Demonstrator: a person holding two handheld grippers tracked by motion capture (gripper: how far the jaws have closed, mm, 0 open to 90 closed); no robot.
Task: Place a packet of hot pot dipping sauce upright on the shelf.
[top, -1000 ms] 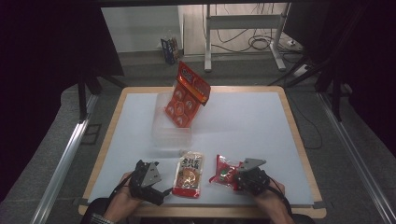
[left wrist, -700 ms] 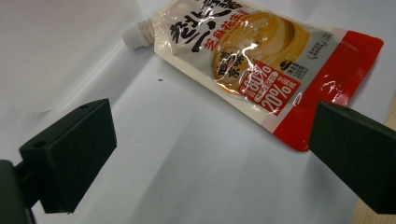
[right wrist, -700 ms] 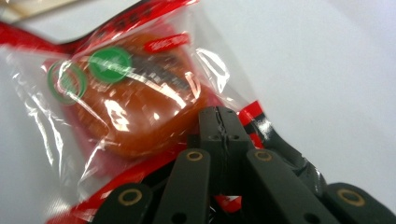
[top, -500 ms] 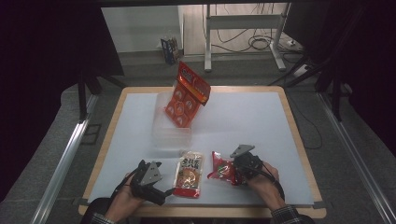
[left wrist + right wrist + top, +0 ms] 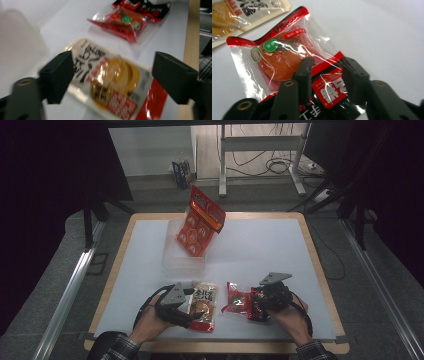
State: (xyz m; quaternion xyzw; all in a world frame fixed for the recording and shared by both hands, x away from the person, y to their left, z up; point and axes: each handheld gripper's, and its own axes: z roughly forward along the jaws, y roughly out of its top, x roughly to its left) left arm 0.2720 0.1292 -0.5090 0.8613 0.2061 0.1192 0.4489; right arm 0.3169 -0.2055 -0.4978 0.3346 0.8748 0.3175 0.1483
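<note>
A beige and yellow snack pack lies flat near the table's front edge. My left gripper straddles it, open, its jaws just closing in without pressing the pack. To its right lies a red and clear snack pack. My right gripper has just opened its jaws. The pack's black and red end sits loose between them on the table.
A tall orange multipack stands tilted in a clear plastic box at the table's middle rear. The white table mat lies bare to the right. The wooden table edge frames it.
My left gripper has slid right onto the beige pack and narrowed its jaws. The right gripper's jaws have parted on the red pack's end, and the hand has shifted slightly.
</note>
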